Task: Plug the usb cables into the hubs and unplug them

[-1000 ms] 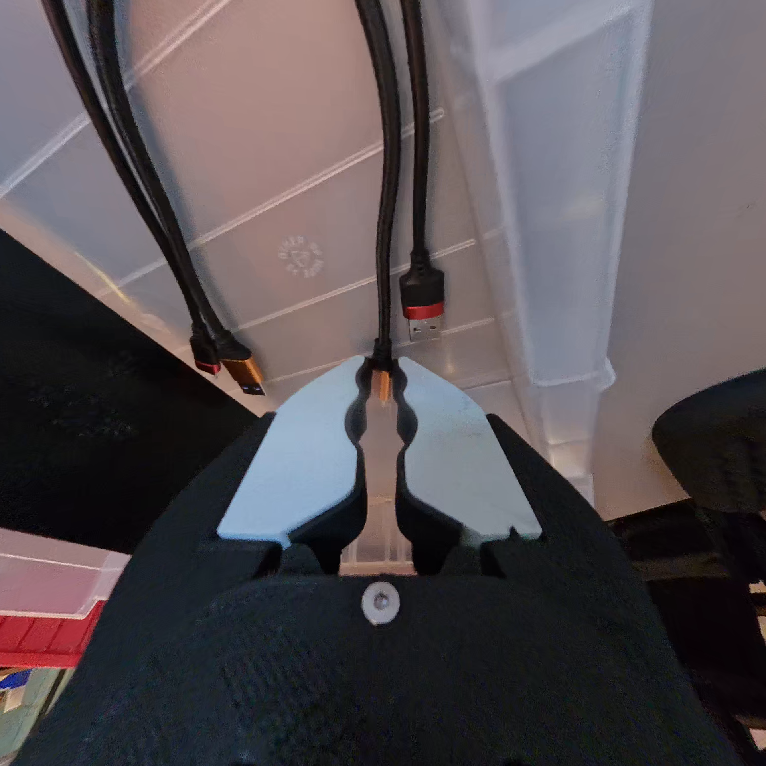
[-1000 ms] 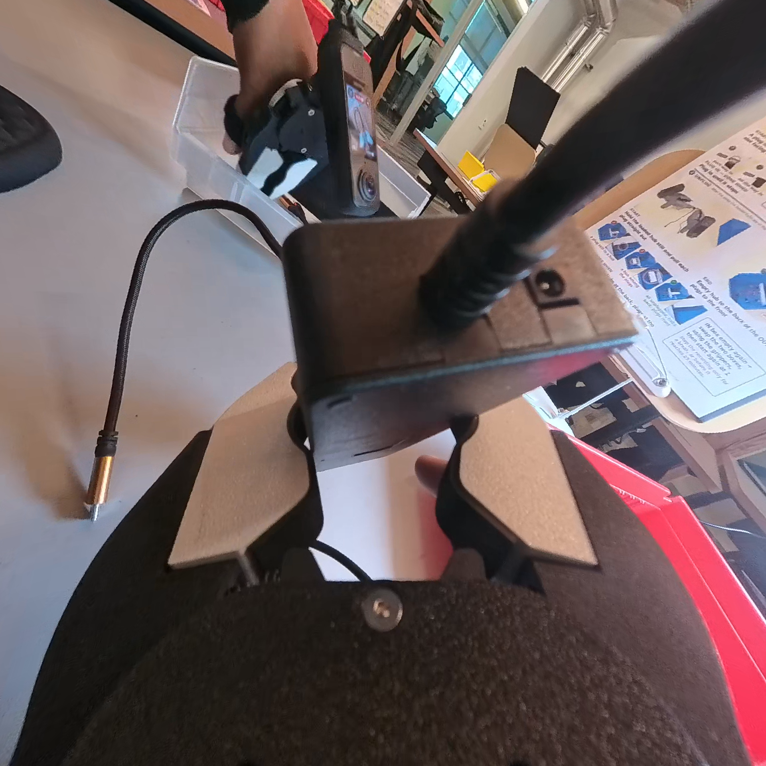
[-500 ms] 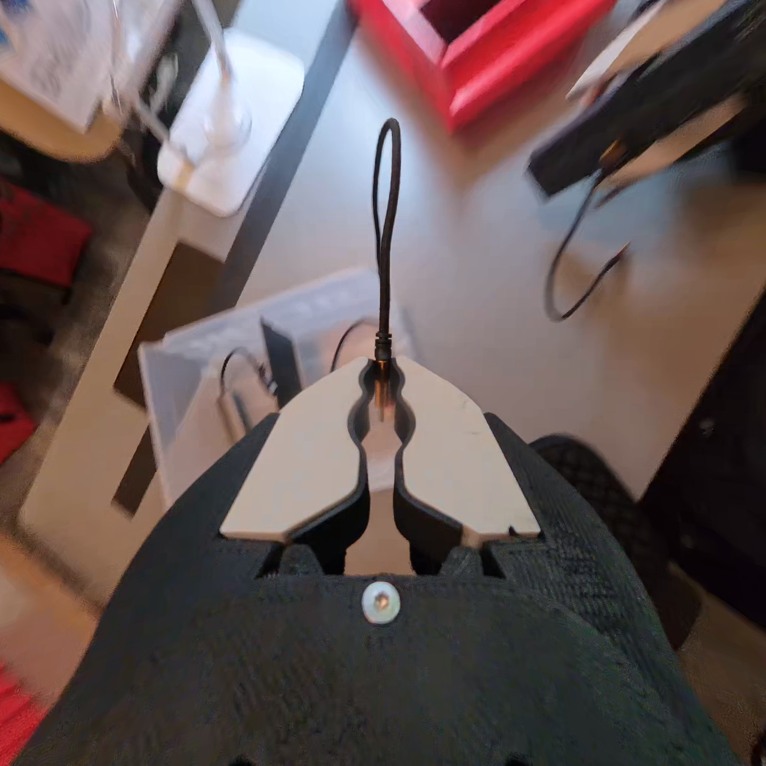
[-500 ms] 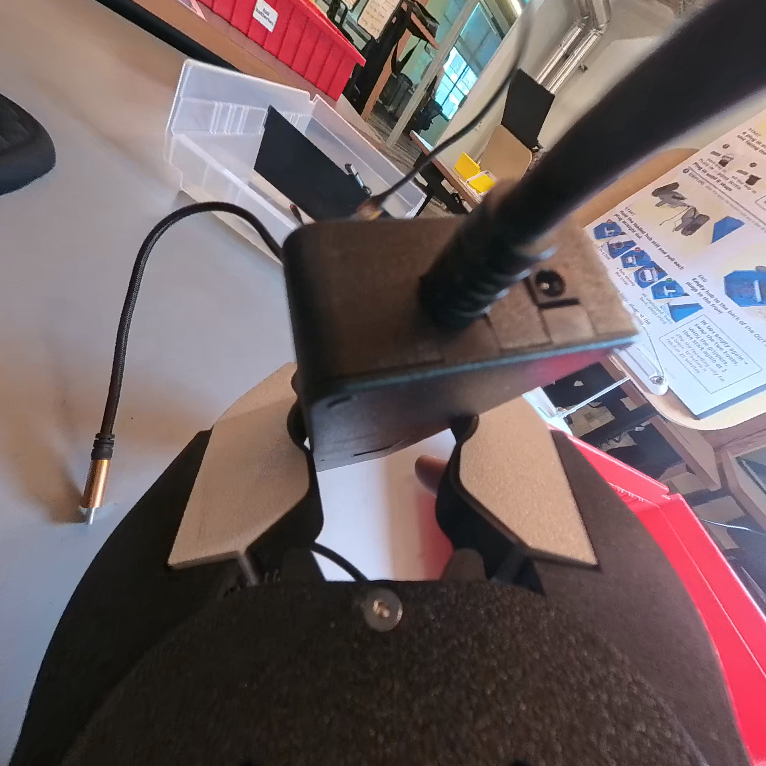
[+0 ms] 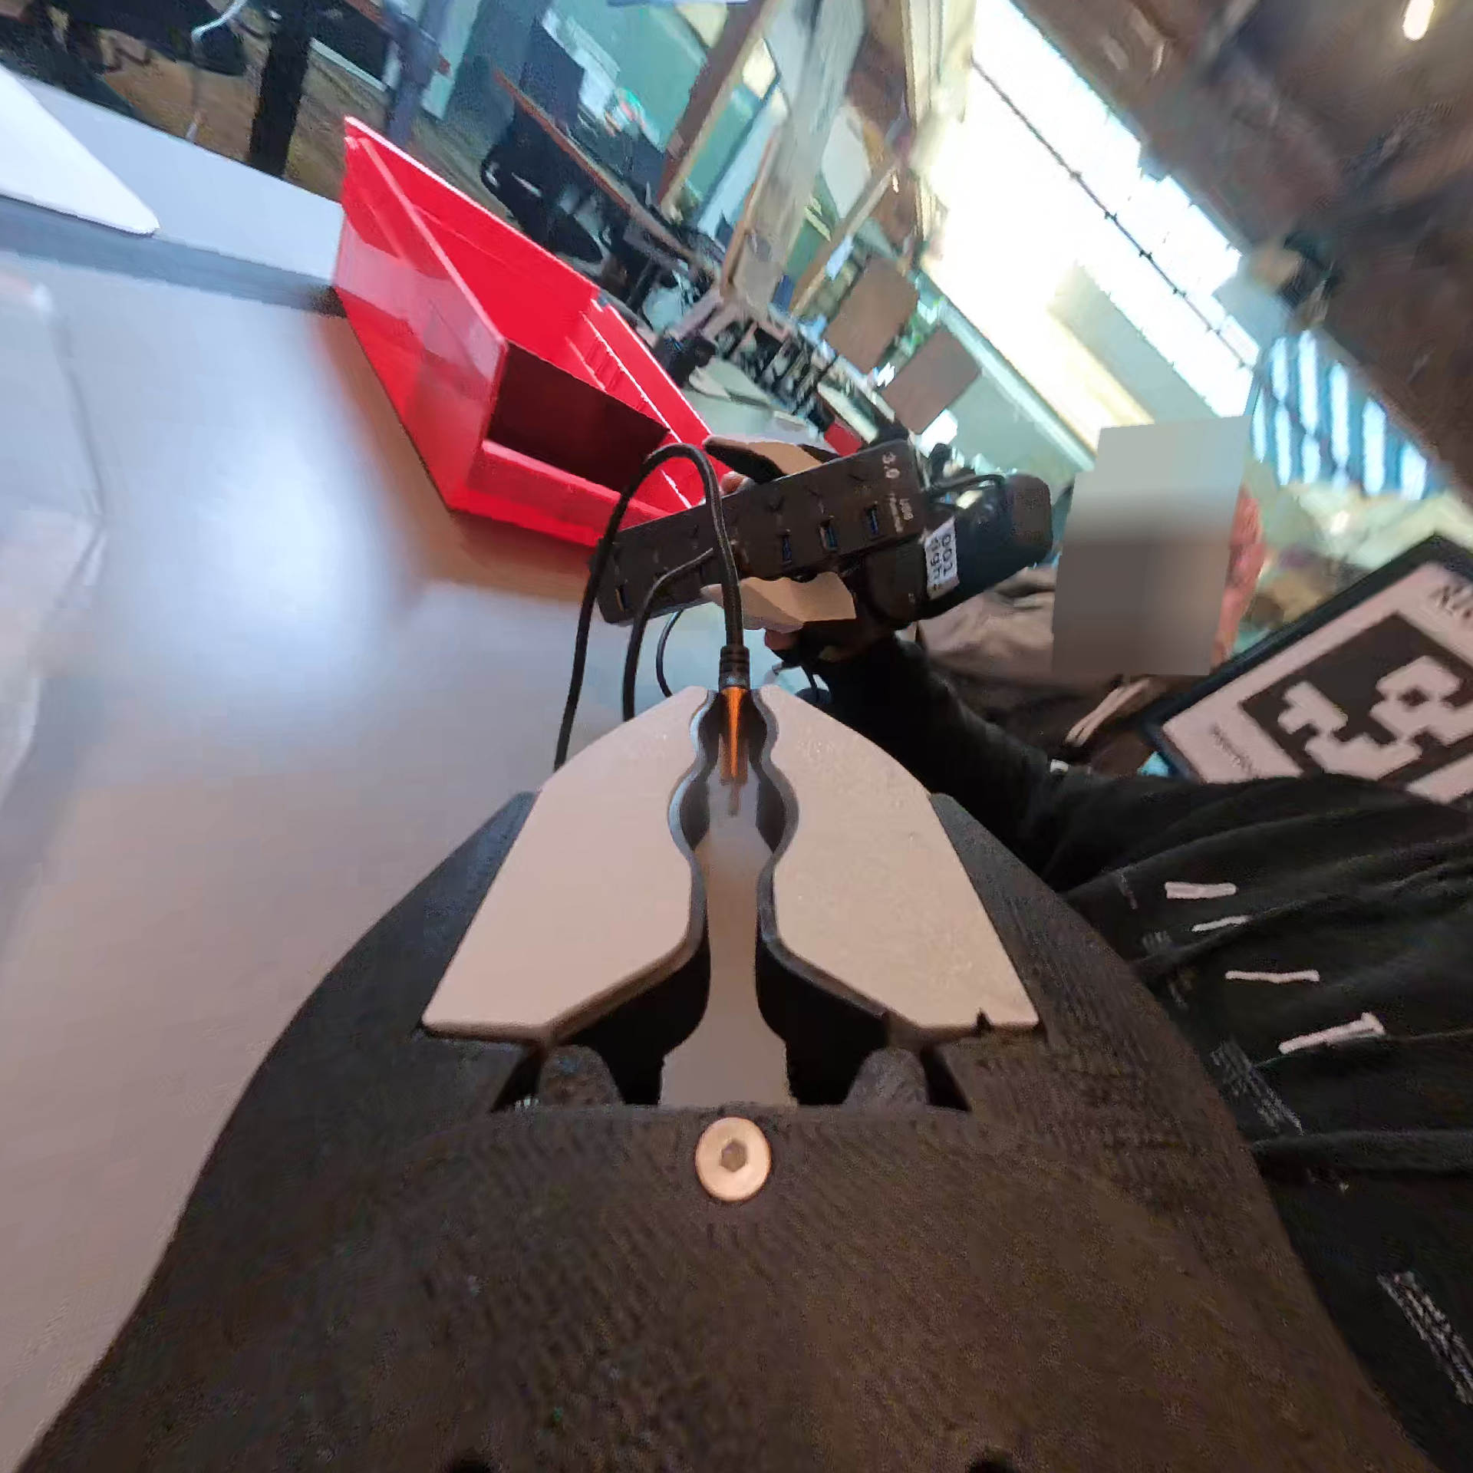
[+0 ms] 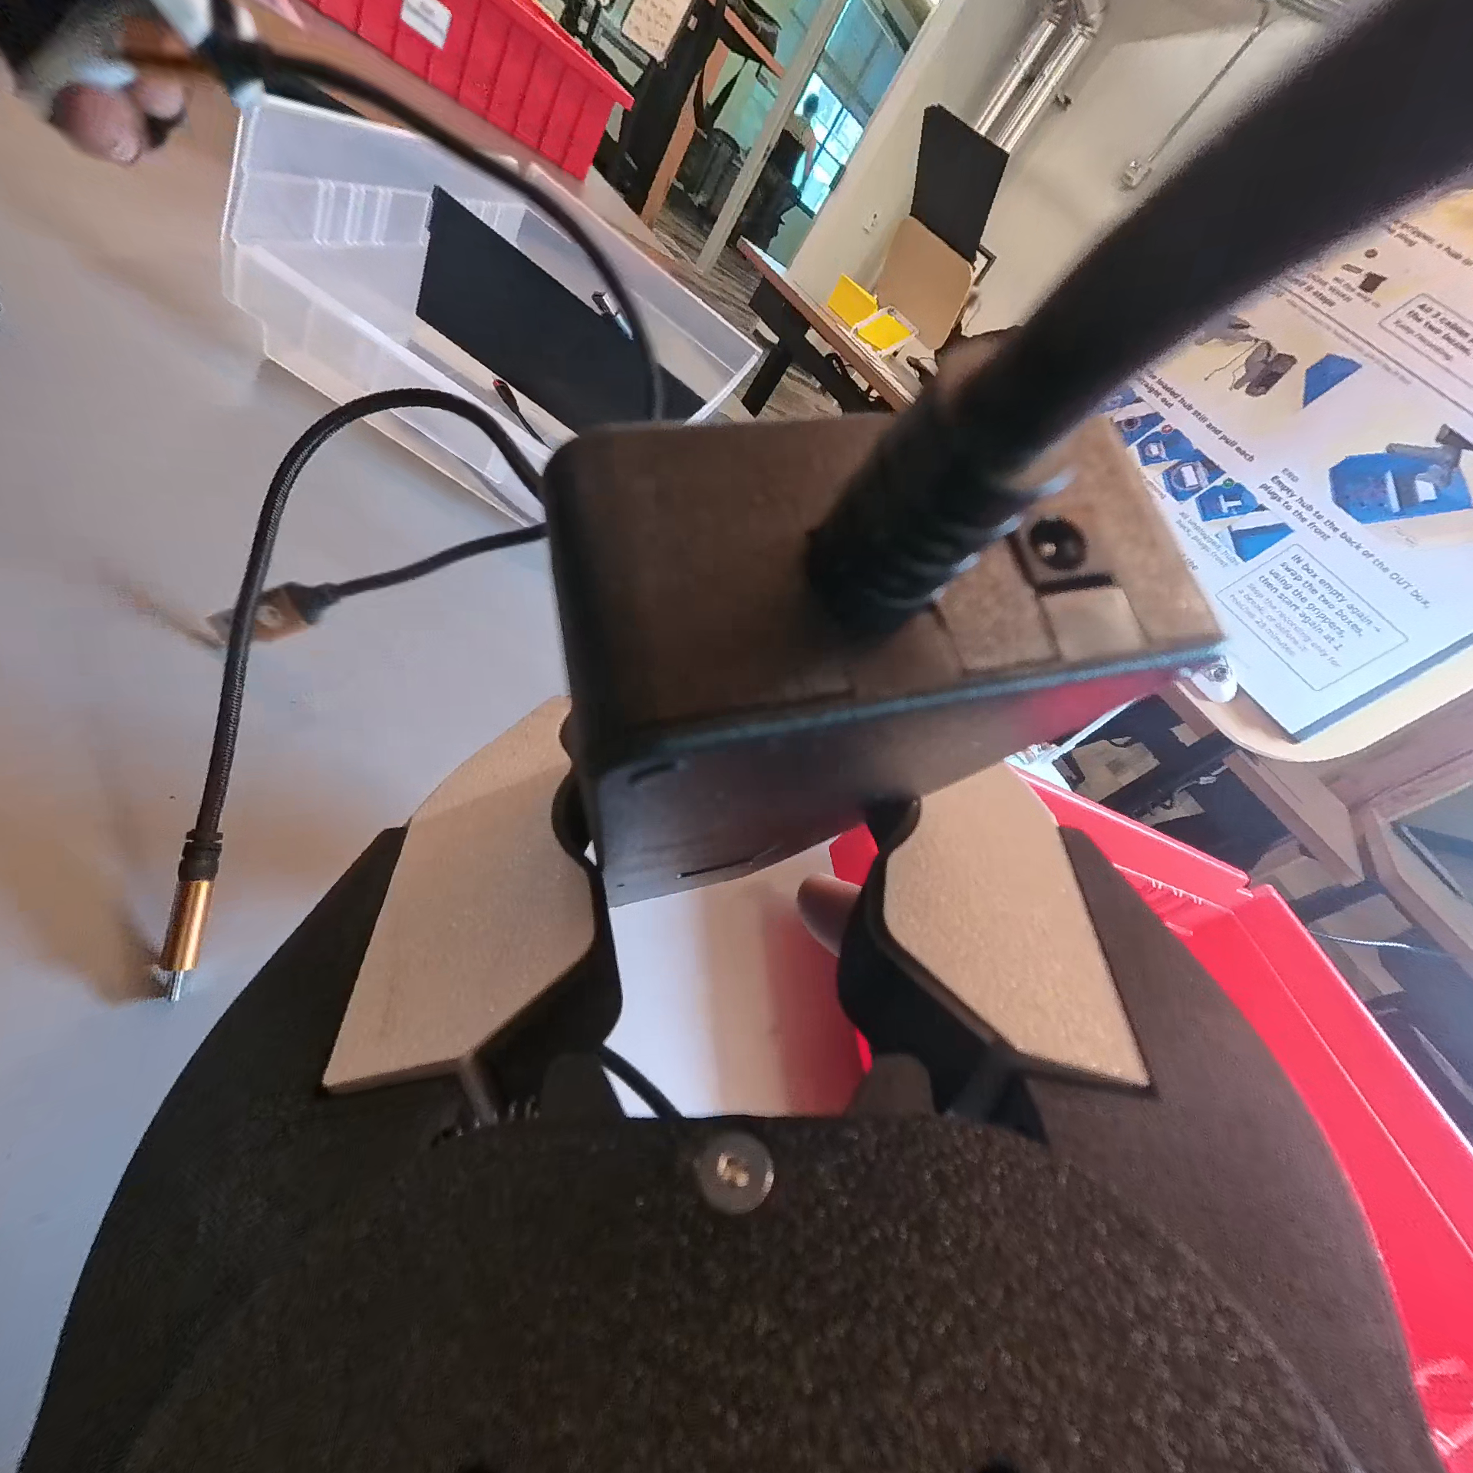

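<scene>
The left gripper (image 5: 729, 745) is nearly closed, its two pale fingers (image 5: 590, 893) pinching the orange metal plug (image 5: 729, 737) of a thin black cable (image 5: 713, 518) right at their tips. The cable rises from the plug, arcs over, and drops toward the table on the gripper's left side.

Straight ahead of that gripper and well apart from it, the right gripper (image 5: 785, 526) holds a long black USB hub (image 5: 765, 530) above the table, with its row of blue ports facing the left gripper.

In the right wrist view, the right gripper (image 6: 733, 829) stands partly open, its fingers (image 6: 470, 917) clamped on the two sides of the hub (image 6: 797, 622). A thick black lead (image 6: 1196, 263) leaves the hub's end face and runs up and to the right, out of view. To the left of this gripper, a braided black cable with a gold plug (image 6: 187, 917) lies loose on the table, and a second flat plug (image 6: 263, 618) rests just beyond it.

The table (image 5: 199, 638) is smooth and pale grey. A clear plastic bin (image 6: 335, 263) sits ahead and to the left of the right gripper. A red bin (image 5: 446, 319) sits on the table beyond the hub. Behind are desks, chairs and bright windows. An illustrated instruction sheet (image 6: 1315, 494) lies on a wooden surface to the right.
</scene>
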